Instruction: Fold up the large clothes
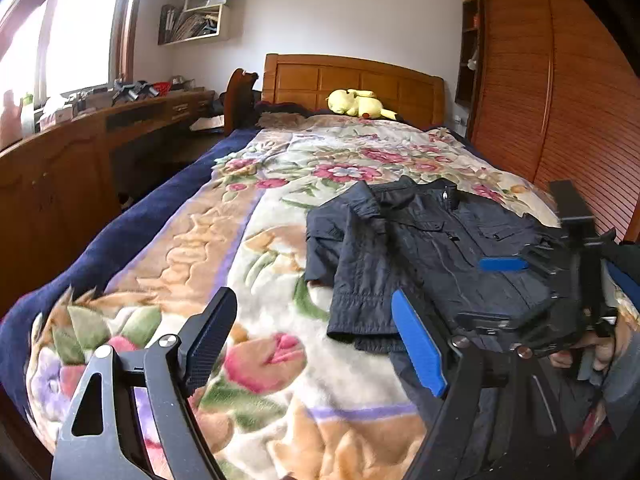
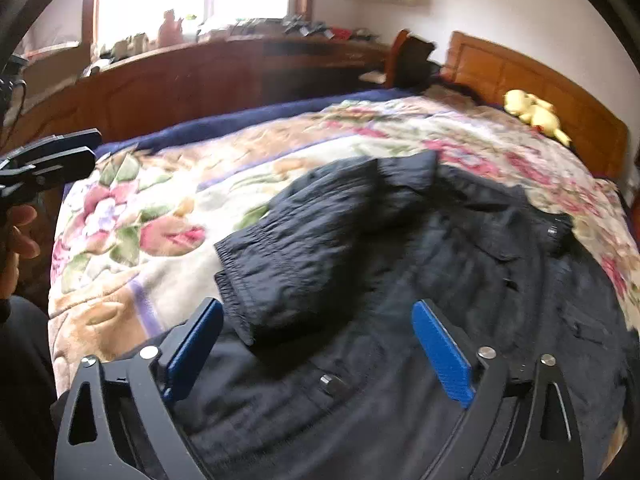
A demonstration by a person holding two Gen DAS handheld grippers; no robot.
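With both tongs, left [image 1: 316,340] and right [image 2: 318,344], spread apart and empty, we judged it best to pinch the folded-in sleeve [image 2: 304,248] of the dark jacket [image 1: 432,248] on the bed's floral blanket [image 1: 224,232] near its cuff and smooth it flat.

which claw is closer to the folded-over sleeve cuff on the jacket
Right. The right claw hangs open right over the jacket, its sleeve cuff just ahead. The left claw hangs open beside it, over the blanket.

Matt cloth jacket [image 1: 432,248], plush blanket [image 1: 256,240]
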